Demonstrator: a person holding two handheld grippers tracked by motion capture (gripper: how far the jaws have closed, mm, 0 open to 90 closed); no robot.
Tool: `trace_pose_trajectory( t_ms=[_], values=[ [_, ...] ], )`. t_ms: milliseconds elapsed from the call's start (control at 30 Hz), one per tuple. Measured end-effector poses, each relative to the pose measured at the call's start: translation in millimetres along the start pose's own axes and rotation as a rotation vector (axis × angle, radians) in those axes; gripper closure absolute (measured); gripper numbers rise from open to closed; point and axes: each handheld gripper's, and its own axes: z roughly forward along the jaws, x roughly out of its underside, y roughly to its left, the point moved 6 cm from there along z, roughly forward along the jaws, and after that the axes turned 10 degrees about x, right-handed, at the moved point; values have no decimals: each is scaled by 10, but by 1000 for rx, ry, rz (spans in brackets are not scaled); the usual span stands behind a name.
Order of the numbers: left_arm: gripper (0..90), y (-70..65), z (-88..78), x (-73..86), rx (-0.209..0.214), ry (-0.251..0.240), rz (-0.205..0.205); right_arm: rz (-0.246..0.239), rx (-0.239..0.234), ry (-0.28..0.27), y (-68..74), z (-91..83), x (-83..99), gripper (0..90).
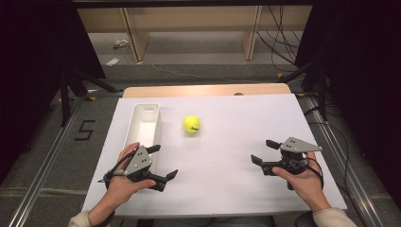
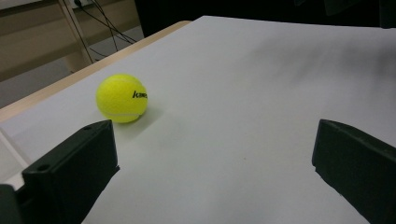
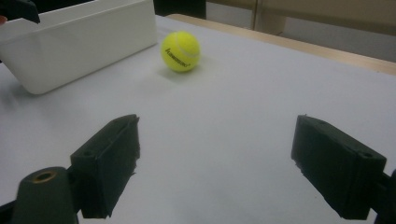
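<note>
The jaws of the left gripper [image 1: 164, 162] and right gripper [image 1: 264, 151] are held apart, with nothing between them. The yellow tennis ball [image 1: 191, 124] is seen resting on the white worktop [image 1: 222, 156], just beside the white bin [image 1: 143, 124].

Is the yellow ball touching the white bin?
Apart. The high view shows bare white table between the ball and the bin; the right gripper view shows the same gap.
</note>
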Motion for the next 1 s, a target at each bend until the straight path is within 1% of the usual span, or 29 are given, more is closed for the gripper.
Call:
trace_pose_trajectory(
  t_ms=[67, 367, 567, 700, 1000],
  values=[
    [0, -5, 0, 1, 1, 0, -2, 0, 0, 1, 3, -1, -1, 160],
    [0, -17, -12, -7, 0, 1, 11, -4, 6, -9, 13, 6, -25, 160],
    [0, -13, -11, -6, -1, 1, 11, 5, 6, -7, 8, 18, -31, 161],
    [0, -14, -9, -6, -2, 2, 11, 7, 5, -16, 19, 46, -51, 161],
    [0, -19, -14, -10, 1, 0, 9, -2, -2, -9, 85, 154, -113, 160]
  ],
)
